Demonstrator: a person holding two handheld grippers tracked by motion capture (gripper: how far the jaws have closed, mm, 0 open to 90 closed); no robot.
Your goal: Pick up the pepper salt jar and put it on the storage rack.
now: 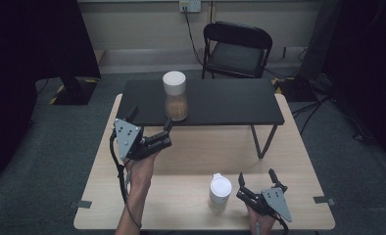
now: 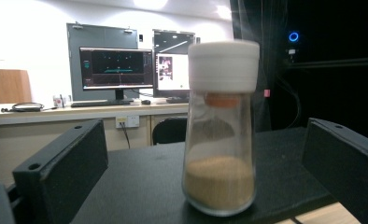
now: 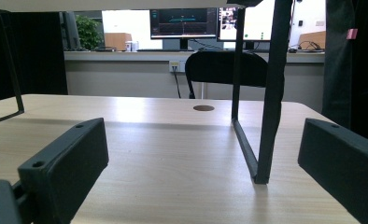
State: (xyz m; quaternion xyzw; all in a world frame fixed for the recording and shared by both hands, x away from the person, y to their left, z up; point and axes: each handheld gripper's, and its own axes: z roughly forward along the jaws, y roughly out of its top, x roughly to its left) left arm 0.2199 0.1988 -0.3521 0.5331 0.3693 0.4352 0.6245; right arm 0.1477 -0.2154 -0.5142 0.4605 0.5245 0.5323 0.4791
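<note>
While the left tongs [image 1: 152,128] wait wide open at the front edge of the black shelf [image 1: 240,105], the jar on the shelf [image 1: 175,96] stands right ahead of them; it has a white cap and brown powder in its bottom part; it sits upright near the front edge of the shelf, toward the shelf's left end. From the left gripper view the jar [image 2: 221,126] is between the two black jaws but not yet touched; they hold nothing; there is a gap on each side, and the jar looks closer to the right jaw than to the left one.

The right tongs [image 1: 256,181] are open too and hold nothing; they rest low by the front edge of the tabletop [image 1: 181,161], just beside a second jar [image 1: 220,192] with a white cap, which stands upright near the front edge, a bit right of the middle.

I think the step now is to grab the jar on the shelf; to do it well, slide the left tongs forward a little more, so the jaws sit on both sides of the glass below the cap; shift a bit so the jar is in the middle; keep the tongs level; then close slowly. A fast push could knock the jar over, since it is tall and stands close to the edge; glass is smooth, so squeeze firmly before lifting.
</note>
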